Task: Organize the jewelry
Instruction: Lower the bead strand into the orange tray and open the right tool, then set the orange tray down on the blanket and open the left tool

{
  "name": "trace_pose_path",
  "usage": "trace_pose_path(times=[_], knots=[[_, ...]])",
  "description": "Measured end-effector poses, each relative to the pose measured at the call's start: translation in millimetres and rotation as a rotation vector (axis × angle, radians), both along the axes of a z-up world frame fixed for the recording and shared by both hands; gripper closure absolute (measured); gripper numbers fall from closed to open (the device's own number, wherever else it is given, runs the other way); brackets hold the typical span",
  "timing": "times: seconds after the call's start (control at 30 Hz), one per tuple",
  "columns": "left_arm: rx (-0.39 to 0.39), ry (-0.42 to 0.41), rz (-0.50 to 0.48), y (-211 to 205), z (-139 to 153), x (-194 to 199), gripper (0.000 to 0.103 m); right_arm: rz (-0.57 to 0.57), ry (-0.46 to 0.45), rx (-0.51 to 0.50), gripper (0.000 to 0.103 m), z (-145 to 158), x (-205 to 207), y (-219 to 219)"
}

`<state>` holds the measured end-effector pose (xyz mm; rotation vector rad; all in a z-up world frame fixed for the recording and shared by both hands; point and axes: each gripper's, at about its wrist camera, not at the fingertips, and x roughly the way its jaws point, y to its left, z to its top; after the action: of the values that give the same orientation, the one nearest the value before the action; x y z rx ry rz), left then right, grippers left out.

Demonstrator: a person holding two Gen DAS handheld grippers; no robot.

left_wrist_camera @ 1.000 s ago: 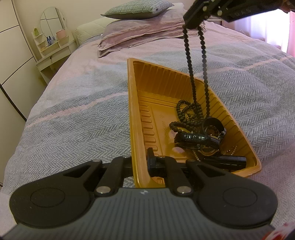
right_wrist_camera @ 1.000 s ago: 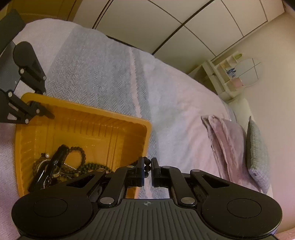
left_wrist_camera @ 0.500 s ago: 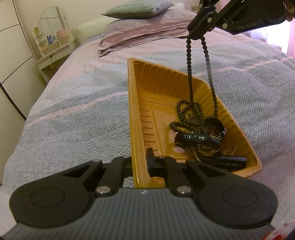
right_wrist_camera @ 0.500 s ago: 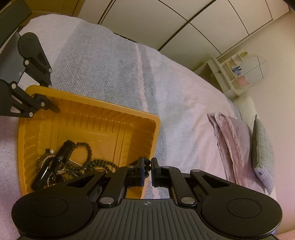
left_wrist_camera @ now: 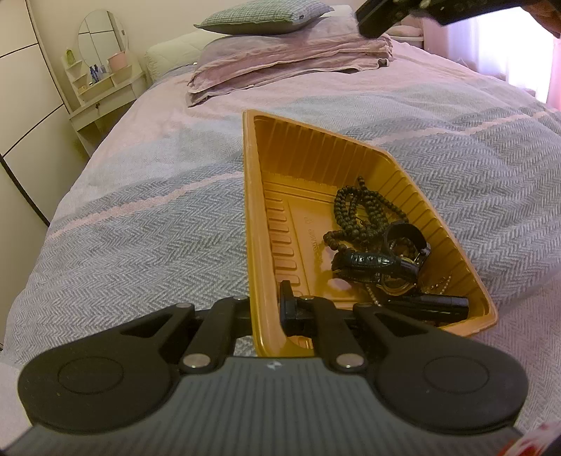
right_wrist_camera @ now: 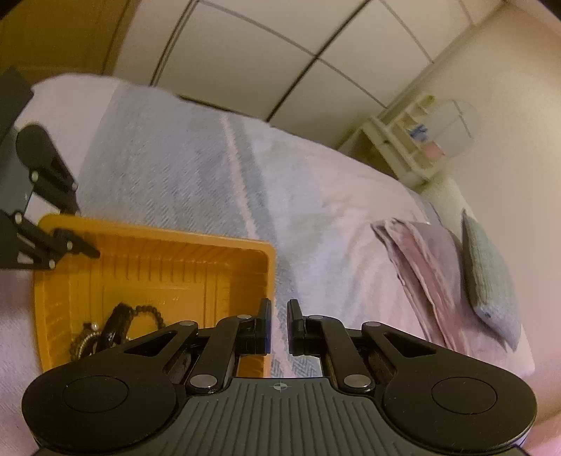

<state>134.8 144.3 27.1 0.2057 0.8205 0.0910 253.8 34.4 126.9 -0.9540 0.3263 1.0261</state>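
Note:
An orange plastic tray (left_wrist_camera: 350, 154) lies on the bed. My left gripper (left_wrist_camera: 266, 305) is shut on its near rim, one finger outside the wall and one inside. In the tray lie a dark bead necklace (left_wrist_camera: 357, 214), a black watch (left_wrist_camera: 371, 263) and a black bar-shaped piece (left_wrist_camera: 427, 303), tangled together. My right gripper (right_wrist_camera: 278, 322) hovers above the tray's far end with a small gap between its fingers and nothing in it. In the left wrist view only its tip (left_wrist_camera: 371, 24) shows, at the top right. The right wrist view shows the tray (right_wrist_camera: 175, 266) and the left gripper (right_wrist_camera: 94, 250) on its rim.
The tray rests on a grey and pink herringbone bedspread (left_wrist_camera: 140, 228). A folded pink blanket (left_wrist_camera: 291, 59) and a grey pillow (left_wrist_camera: 266, 17) lie at the head of the bed. A white dressing table with a round mirror (left_wrist_camera: 101, 80) stands beyond, beside wardrobe doors (right_wrist_camera: 245, 52).
The bead necklace that hung from my right gripper now lies in the tray. The right gripper has let go of it and risen. The left gripper has kept still on the rim.

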Motion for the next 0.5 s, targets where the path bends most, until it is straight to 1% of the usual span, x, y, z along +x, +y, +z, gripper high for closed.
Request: trace_pose_path(times=[0.13, 0.2, 0.27, 0.3, 0.33, 0.4, 0.47, 0.5], knots=[[-0.001, 0.000, 0.000, -0.4, 0.2, 0.0, 0.096, -0.073, 0.043, 0.068, 0.096, 8.9, -2.2, -18.5], [-0.004, -0.001, 0.001, -0.3, 0.0, -0.3, 0.096, -0.139, 0.096, 0.113, 0.093, 9.6, -1.9, -31.0], [-0.007, -0.002, 0.003, 0.4, 0.8, -0.3, 0.096, -0.220, 0.170, 0.173, 0.069, 7.7, -1.0, -47.2], [-0.011, -0.002, 0.004, 0.9, 0.8, -0.5, 0.096, -0.255, 0.205, 0.206, 0.044, 5.9, -0.8, -56.6], [-0.019, -0.004, 0.006, 1.8, 1.1, -0.9, 0.095, -0.288, 0.241, 0.255, 0.031, 3.8, -2.0, -68.0], [-0.040, -0.009, 0.014, 5.4, 2.1, -1.6, 0.093, -0.351, 0.310, 0.338, 0.029, -2.7, -6.1, -90.6], [-0.069, -0.022, 0.030, 10.6, 3.0, -3.4, 0.088, -0.416, 0.385, 0.381, 0.029, -13.8, -11.7, -112.2], [-0.078, -0.027, 0.038, 13.3, 3.5, -4.6, 0.087, -0.442, 0.406, 0.407, 0.029, -19.5, -16.2, -123.0]])
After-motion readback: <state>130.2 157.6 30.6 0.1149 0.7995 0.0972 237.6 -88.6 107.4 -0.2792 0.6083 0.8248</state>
